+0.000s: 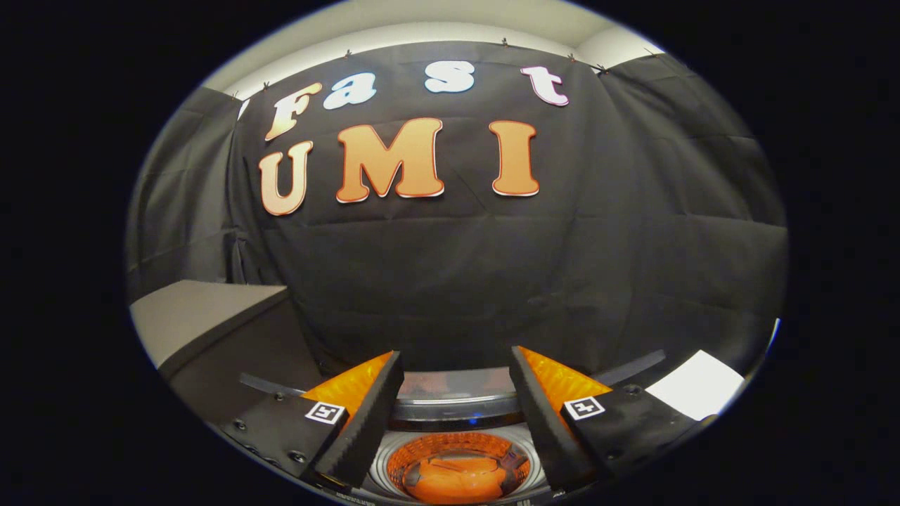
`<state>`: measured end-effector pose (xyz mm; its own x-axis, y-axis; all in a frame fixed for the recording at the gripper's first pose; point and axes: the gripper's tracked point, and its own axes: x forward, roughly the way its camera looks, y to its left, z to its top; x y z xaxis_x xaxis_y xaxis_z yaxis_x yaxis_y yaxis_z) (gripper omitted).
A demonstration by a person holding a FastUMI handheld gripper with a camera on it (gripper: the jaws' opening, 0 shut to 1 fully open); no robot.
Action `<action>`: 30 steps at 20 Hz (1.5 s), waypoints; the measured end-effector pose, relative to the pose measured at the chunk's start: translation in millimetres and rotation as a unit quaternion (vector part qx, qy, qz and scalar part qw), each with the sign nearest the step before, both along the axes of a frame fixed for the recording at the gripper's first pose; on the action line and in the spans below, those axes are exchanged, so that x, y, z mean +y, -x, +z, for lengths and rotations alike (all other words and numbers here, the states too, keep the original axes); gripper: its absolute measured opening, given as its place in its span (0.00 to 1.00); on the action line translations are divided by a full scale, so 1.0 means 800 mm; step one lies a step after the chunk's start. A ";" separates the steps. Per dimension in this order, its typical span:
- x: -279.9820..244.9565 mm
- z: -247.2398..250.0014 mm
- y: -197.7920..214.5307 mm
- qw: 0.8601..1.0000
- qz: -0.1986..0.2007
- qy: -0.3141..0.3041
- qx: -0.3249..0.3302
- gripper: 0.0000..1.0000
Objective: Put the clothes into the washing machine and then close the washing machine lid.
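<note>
My gripper is open, its two black fingers with orange sides spread wide and nothing between them. Below and between the fingers I look down into the washing machine's round drum, lit orange inside. An orange piece of clothing lies in the drum. The machine's grey back rim runs across between the fingertips. The lid is hard to make out from here.
A grey-topped dark box or counter stands to the left of the machine. A white flat surface lies to the right, beyond the right finger. The booth's black cloth wall hangs close behind the machine.
</note>
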<state>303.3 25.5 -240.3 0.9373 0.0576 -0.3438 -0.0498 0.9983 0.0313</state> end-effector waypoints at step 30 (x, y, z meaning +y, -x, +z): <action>0.022 0.204 0.261 0.990 0.086 0.011 -0.113 0.97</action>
